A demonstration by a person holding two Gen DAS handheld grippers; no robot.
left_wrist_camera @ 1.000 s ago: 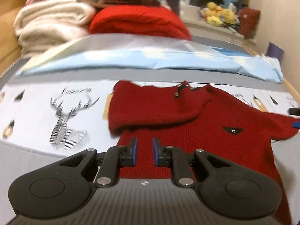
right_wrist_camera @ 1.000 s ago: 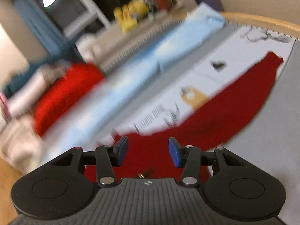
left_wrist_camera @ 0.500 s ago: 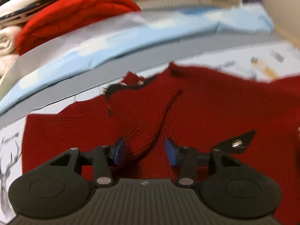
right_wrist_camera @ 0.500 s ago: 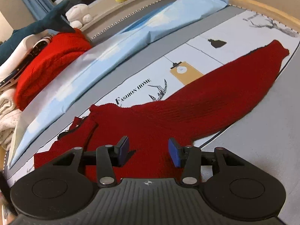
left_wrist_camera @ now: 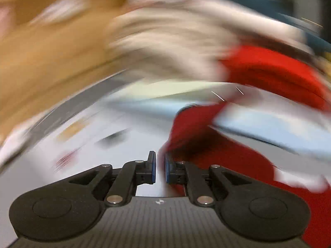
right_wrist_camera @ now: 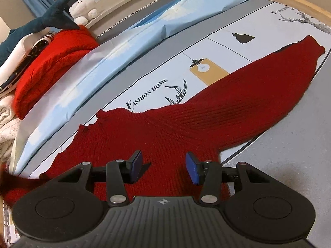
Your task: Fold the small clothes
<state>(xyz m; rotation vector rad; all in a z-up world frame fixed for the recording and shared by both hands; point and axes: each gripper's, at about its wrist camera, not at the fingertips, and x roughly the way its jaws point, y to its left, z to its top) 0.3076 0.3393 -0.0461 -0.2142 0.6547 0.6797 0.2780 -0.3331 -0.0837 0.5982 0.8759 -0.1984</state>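
In the left wrist view almost everything is smeared by motion blur. At the upper left is a tan blur, and to the right of it a pale cream mass. At bottom centre the left gripper (left_wrist_camera: 160, 168) shows sharply: its 2 blue-padded fingers (left_wrist_camera: 152, 167) stand nearly together, with only a thin slit between them. Dark red cloth of the red sweater (left_wrist_camera: 217, 148) rises just right of the tips, but whether it is pinched in the slit cannot be told. A brighter red folded blanket (left_wrist_camera: 275, 74) lies at the upper right, above a light blue strip.

The right wrist view is sharp. At the far left the red folded blanket (right_wrist_camera: 49, 66) sits on a stack of pale linens, with a dark blue plush shark (right_wrist_camera: 47, 22) and a white plush toy (right_wrist_camera: 82, 10) above it. A light blue folded sheet (right_wrist_camera: 144, 29) runs diagonally across the upper middle. The red sweater (right_wrist_camera: 186, 128) lies flat on the printed bed cover (right_wrist_camera: 258, 47) (lettered "FASHION HOME"), 1 sleeve (right_wrist_camera: 289, 70) reaching to the upper right. At bottom centre the right gripper (right_wrist_camera: 164, 168) hovers over the sweater's body, fingers wide apart, gripping nothing.
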